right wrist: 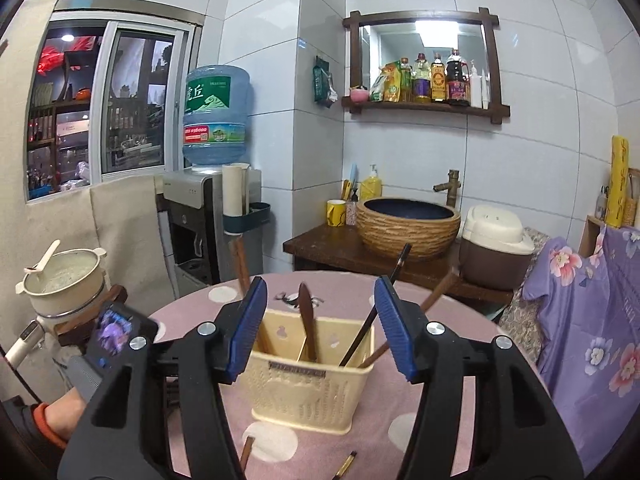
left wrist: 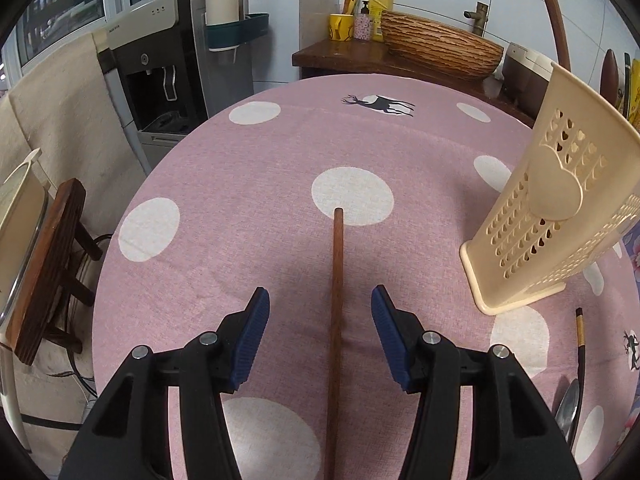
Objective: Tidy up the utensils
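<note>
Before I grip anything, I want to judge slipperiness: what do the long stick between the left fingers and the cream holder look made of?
Long stick: seemingly wood, reddish-brown, matte, with faint grain and no glare. Cream holder: likely moulded plastic, smooth with a slight sheen, its walls pierced by heart-shaped cutouts.

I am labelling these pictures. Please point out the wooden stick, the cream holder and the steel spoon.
stick (left wrist: 338, 280): left wrist view, mid-shaft.
holder (left wrist: 560, 192): left wrist view, heart on side.
spoon (left wrist: 568, 412): left wrist view, bowl.
</note>
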Motion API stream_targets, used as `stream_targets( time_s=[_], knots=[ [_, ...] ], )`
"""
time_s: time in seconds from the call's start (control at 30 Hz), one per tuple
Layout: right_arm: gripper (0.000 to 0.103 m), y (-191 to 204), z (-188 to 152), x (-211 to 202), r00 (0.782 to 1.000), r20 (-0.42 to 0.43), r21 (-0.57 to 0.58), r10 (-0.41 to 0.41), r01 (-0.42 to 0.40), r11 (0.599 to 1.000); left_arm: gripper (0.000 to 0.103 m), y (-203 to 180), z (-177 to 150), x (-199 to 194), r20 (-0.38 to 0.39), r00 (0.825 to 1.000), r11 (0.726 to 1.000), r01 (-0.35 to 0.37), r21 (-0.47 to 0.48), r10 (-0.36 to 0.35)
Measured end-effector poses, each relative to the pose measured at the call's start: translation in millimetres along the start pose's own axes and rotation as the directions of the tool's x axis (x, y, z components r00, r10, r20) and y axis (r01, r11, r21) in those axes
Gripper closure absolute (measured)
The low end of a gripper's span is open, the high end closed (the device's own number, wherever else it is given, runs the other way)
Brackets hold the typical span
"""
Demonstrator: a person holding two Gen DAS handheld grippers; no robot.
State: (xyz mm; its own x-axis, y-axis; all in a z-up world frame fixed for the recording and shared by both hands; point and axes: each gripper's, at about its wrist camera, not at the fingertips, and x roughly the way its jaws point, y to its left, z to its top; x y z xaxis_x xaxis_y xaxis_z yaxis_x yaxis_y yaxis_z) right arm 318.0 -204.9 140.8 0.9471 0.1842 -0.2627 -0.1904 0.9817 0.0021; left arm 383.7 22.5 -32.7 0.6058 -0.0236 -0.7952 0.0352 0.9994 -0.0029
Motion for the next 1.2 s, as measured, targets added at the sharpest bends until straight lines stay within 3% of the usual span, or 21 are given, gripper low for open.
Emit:
stream_targets(
  time_s=[0.23, 0.37, 0.63, 0.77, 0.97, 1.2],
  knots=[
    [0.046, -3.8, -31.8, -27.1, 0.998, -0.042, 0.056, 0.047, -0.045, 0.997, 0.058, -6.2, 1.5, 22.0, -0.026, 1.000, 1.000, -0.008, -0.015, 0.008],
    [0.046, -5.3, -45.9, -39.1, 0.997, -0.056, 0.060, 0.046, -0.043, 0.997, 0.061, -11.5, 3.1, 28.3, 0.002, 0.999, 0.999, -0.042, -0.009, 0.042],
    [0.046, -11.3, -70.0, -44.9, 0.994, -0.102, 0.100, 0.042, -0.032, 0.995, 0.094, -16.9, 14.7, 37.3, 0.017, 0.997, 0.997, -0.077, 0.024, 0.076],
    [0.046, -12.4, -78.8, -43.9, 0.991, -0.124, 0.119, 0.050, -0.035, 0.992, 0.095, -21.0, 14.3, 37.5, 0.026, 0.995, 0.994, -0.101, 0.045, 0.100],
    [0.046, -17.8, -90.3, -49.9, 0.989, -0.140, 0.144, 0.046, -0.026, 0.989, 0.095, -13.2, 11.9, 30.2, 0.032, 0.997, 0.997, -0.072, 0.013, 0.072],
    [0.046, -29.9, -96.7, -54.7, 0.988, -0.147, 0.187, 0.043, -0.015, 0.982, 0.095, -3.0, 12.0, -25.8, 0.146, 0.989, 0.999, 0.016, -0.049, -0.009]
  ],
)
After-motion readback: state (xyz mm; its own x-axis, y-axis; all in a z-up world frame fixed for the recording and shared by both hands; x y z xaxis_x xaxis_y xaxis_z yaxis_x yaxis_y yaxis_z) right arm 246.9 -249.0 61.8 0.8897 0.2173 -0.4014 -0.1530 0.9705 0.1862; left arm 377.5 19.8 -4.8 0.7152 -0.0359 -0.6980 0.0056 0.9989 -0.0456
